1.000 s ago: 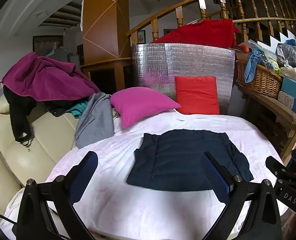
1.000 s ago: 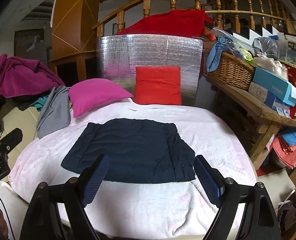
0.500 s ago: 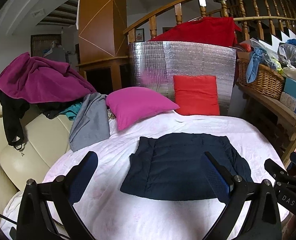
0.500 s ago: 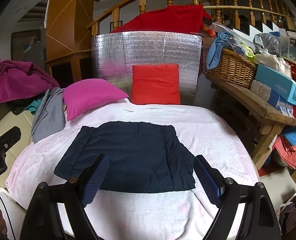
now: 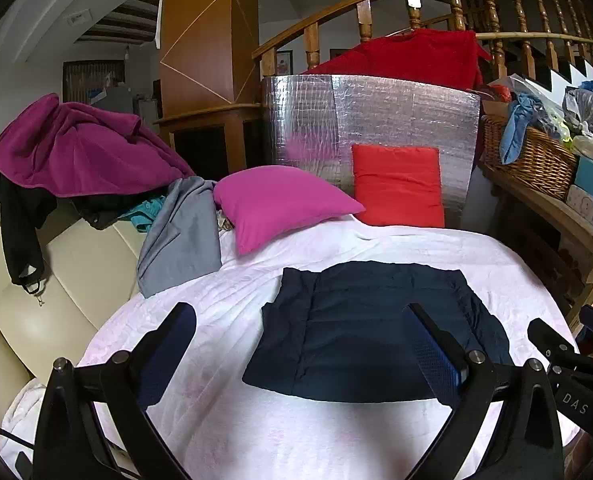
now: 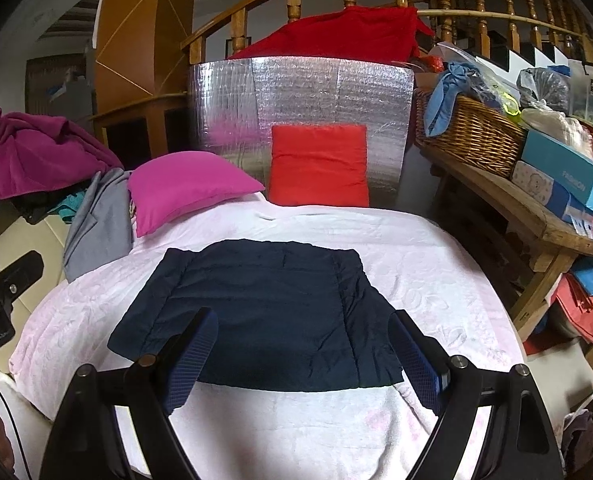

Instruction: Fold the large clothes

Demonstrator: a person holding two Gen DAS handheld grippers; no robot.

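Observation:
A dark navy quilted garment (image 5: 360, 328) lies flat, folded into a rough rectangle, on the white-pink bed cover (image 5: 224, 296). It also shows in the right wrist view (image 6: 264, 312). My left gripper (image 5: 300, 344) is open and empty, held above the near left part of the garment. My right gripper (image 6: 304, 352) is open and empty, held above the garment's near edge. Neither touches the cloth.
A magenta pillow (image 5: 280, 200) and a red cushion (image 5: 396, 184) sit at the bed's far side before a silver foil panel (image 6: 296, 96). A grey garment (image 5: 180, 232) and purple jacket (image 5: 76, 148) lie on the cream sofa, left. A wooden bench with basket (image 6: 468, 136) stands right.
Both grippers have drawn slightly back and up from the garment, so it sits a little farther off in both views. The garment has not moved.

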